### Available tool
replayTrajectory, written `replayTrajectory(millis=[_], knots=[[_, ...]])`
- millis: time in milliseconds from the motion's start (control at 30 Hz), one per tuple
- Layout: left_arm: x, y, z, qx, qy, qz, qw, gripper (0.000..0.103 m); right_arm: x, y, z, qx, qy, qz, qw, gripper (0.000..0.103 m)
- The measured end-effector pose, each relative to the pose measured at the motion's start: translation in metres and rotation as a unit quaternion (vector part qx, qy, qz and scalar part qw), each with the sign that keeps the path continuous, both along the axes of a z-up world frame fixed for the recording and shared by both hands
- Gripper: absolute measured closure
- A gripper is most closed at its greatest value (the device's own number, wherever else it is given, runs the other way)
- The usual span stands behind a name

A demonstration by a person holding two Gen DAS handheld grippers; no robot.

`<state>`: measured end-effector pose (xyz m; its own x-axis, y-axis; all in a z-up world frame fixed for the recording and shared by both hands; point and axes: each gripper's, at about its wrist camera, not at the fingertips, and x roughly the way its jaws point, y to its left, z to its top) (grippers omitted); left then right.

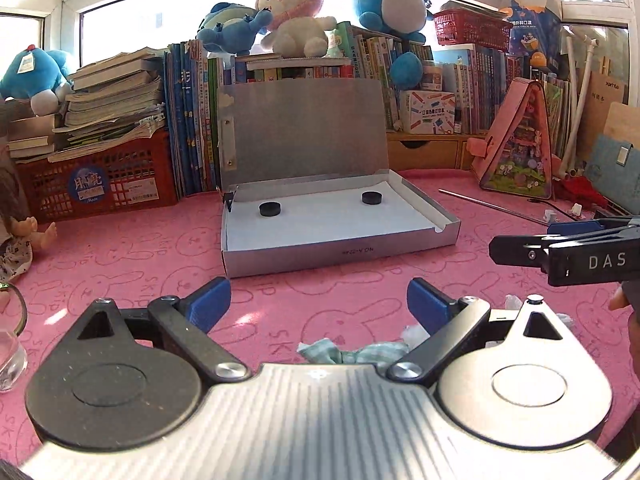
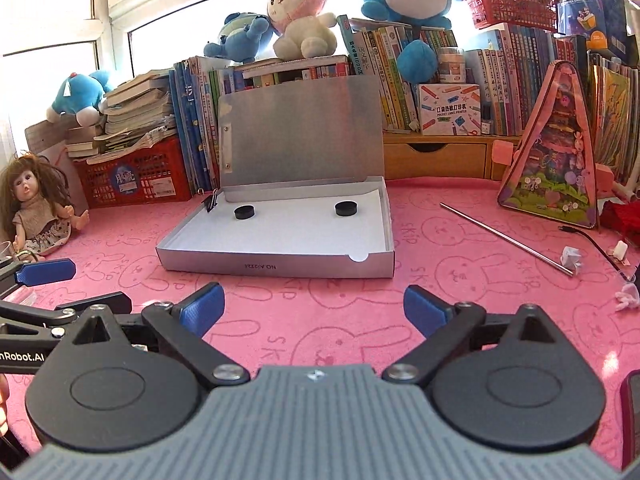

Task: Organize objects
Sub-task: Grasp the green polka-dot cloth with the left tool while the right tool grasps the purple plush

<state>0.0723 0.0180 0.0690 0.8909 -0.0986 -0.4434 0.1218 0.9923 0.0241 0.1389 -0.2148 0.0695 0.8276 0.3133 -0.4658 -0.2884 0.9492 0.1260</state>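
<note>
A silver box [image 1: 340, 254] [image 2: 276, 266] lies open on the pink mat, its lid standing up at the back. Two black discs rest on its white floor, one left [image 1: 270, 209] [image 2: 244, 212] and one right [image 1: 372, 197] [image 2: 346, 208]. A black binder clip [image 1: 230, 200] [image 2: 211, 202] sits on its back left corner. My left gripper [image 1: 319, 306] is open and empty, just short of the box's front wall. My right gripper [image 2: 314, 312] is open and empty too, in front of the box. A green checked cloth [image 1: 352, 352] lies under the left gripper.
A metal rod [image 2: 506, 239] [image 1: 492, 207] lies on the mat right of the box, with a pink triangular toy house [image 2: 554, 160] behind it. A doll [image 2: 36, 208] sits at the left. Books, red baskets [image 1: 96, 184] and plush toys [image 1: 292, 12] line the back. Crumpled paper [image 2: 572, 258] lies near the rod's end.
</note>
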Motion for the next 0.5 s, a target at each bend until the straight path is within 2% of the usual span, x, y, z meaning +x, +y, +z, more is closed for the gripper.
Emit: replayTrajectory(millis=[333,500], knots=[[-0.03,0.021,-0.027,-0.019,0.018,0.024,0.9994,0.006,-0.032,-0.004,-0.026,-0.008,0.004,-0.009,1.0,0.003],[-0.042,0.009,-0.027,-0.004,-0.003,0.005,1.0,0.007,-0.038,-0.006,-0.031,0.014,0.019,-0.003,1.0,0.004]])
